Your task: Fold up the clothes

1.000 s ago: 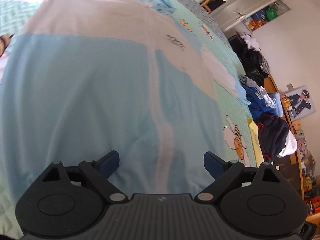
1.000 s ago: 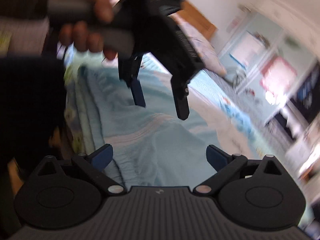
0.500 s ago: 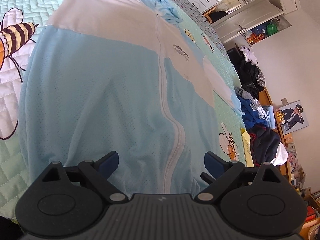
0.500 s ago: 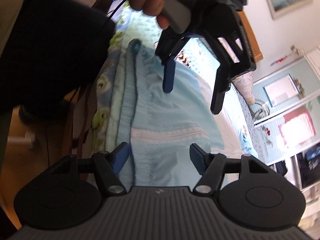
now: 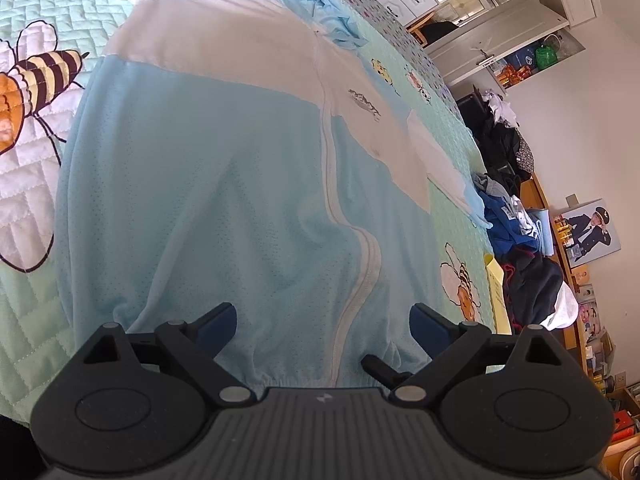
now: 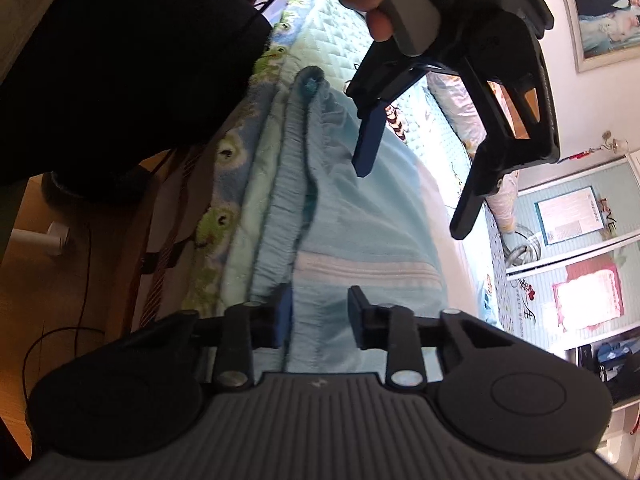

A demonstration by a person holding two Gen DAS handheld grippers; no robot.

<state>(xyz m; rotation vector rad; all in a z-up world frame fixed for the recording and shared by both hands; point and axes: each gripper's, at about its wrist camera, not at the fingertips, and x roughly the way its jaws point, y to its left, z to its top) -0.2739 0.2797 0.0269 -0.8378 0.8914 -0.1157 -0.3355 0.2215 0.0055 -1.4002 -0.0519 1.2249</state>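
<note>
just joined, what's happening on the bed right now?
A person is folding a light blue and white jacket laid flat on a bee-print quilt, with a handheld tool in each hand. The right tool has just been closing on the jacket's elastic hem at the bed edge; fabric sits between its fingers, but a firm pinch isn't clear. The left tool hangs open above the hem, touching nothing.

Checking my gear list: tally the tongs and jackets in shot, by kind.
Tongs: 2 (left tongs, open; right tongs, jaws just been closing, jacket cloth between them)
Jacket: 1
Total: 3
</note>
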